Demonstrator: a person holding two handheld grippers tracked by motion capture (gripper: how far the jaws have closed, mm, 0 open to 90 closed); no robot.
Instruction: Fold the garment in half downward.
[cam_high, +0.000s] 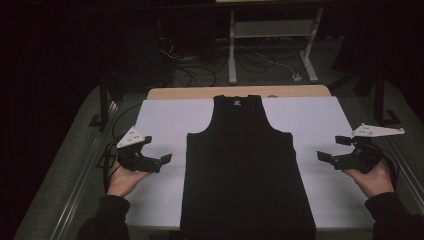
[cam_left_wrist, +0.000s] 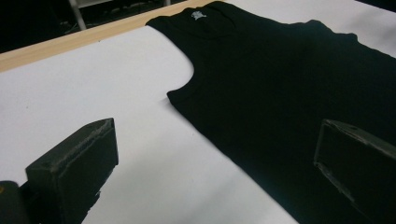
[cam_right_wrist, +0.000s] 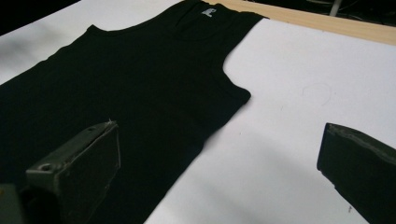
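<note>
1. At the left edge of the bench (cam_high: 165, 120), a hand holds the left claw (cam_high: 155, 149) just above the white surface. Its jaws stand wide apart with nothing between them, pointing toward the middle of the bench.
2. In the left gripper view, the same claw (cam_left_wrist: 215, 158) faces the left side seam of a black tank top (cam_left_wrist: 289, 84), near it but not touching.
3. The tank top (cam_high: 245, 170) lies flat down the middle of the bench. Its neck and small pale label (cam_high: 237, 103) point to the far edge, and its hem reaches the near edge. It looks smooth and spread out.
4. In the right gripper view, the tank top (cam_right_wrist: 130, 93) fills the left half, with bare white bench (cam_right_wrist: 289, 107) to the right.
5. At the right edge of the bench, the other hand holds the right claw (cam_high: 334, 148). It is also empty, jaws wide apart, aimed at the shirt's right side seam and a little apart from it.
6. Risks, as a judgement: if a claw closes too shallowly on the thin cloth, the seam could slip out. If it bites too deep, it may catch just one layer or bunch the fabric. If the two sides lift unevenly, the shirt could drag, skew or slide off the near edge.
</note>
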